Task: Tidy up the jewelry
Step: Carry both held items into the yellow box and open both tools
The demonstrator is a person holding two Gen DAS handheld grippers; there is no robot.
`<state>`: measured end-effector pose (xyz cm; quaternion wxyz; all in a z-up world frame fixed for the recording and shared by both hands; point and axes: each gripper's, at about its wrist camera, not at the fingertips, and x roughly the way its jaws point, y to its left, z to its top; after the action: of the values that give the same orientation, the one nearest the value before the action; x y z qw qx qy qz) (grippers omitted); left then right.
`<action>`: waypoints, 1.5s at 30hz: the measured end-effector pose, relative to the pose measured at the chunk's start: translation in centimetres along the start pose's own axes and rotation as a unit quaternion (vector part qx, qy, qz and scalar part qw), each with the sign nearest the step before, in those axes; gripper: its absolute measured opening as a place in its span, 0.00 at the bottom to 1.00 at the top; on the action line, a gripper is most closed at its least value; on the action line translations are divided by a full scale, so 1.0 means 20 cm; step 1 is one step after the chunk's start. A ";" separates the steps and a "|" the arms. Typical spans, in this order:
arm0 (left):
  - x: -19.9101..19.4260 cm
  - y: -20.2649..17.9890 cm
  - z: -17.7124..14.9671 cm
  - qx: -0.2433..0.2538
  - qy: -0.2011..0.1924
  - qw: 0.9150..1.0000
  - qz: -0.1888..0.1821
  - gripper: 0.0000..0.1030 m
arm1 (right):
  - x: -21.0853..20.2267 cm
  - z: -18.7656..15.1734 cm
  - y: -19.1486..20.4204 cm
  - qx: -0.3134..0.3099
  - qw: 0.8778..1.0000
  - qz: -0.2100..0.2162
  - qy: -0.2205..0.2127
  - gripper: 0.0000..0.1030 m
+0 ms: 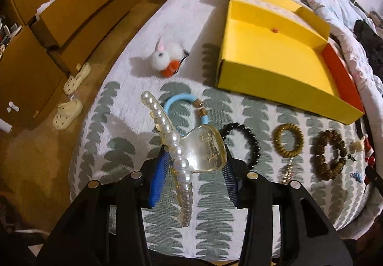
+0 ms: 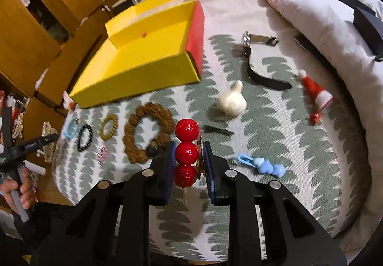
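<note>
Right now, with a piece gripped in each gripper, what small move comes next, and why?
Probably carry the left gripper with its pearl hair claw toward the yellow box and release it there. Both pieces look clear of the bedspread, the box floor looks nearly bare, and the right gripper holds the red ball hairpin, so move one at a time.

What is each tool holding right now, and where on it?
Left tool grips the pearl claw clip by its clear handle end. Right tool pinches the red ball hairpin at its middle ball.
</note>
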<state>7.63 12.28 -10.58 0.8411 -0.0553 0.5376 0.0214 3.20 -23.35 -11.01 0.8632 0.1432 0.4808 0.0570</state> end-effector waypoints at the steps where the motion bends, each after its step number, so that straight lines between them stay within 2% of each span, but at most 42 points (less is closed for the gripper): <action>1: -0.01 -0.02 0.01 0.002 -0.003 1.000 -0.002 0.42 | 0.00 0.01 0.02 0.000 1.000 0.008 -0.001 0.22; 6: -0.04 -0.14 0.06 0.018 -0.007 1.000 -0.023 0.42 | -0.02 0.15 0.13 -0.011 0.999 0.044 -0.024 0.22; 12: -0.07 -0.26 0.23 0.030 -0.006 0.999 -0.043 0.42 | 0.04 0.42 0.33 -0.043 0.996 0.068 -0.027 0.23; 17: -0.06 -0.37 0.47 0.043 -0.020 0.999 -0.026 0.42 | 0.17 0.71 0.51 -0.067 0.995 0.071 -0.018 0.23; 24: 0.11 -0.56 0.76 0.059 -0.018 0.997 -0.043 0.42 | 0.48 1.01 0.53 -0.064 0.996 0.057 0.006 0.23; 29: 0.31 -0.66 0.90 0.067 0.003 0.997 -0.047 0.42 | 0.75 1.10 0.44 -0.057 0.997 0.035 0.040 0.23; 35: 0.52 -0.73 0.98 0.075 0.028 0.996 -0.038 0.42 | 0.97 1.15 0.38 -0.063 0.996 0.015 0.067 0.23; 45: 0.70 -0.76 1.04 0.070 0.052 0.996 -0.024 0.42 | 1.15 1.20 0.36 -0.066 0.994 0.003 0.082 0.23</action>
<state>33.71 -0.72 -13.66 0.8140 -0.0106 0.5795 -0.0395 36.00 -15.71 -15.66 0.8281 0.0817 0.5450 0.1028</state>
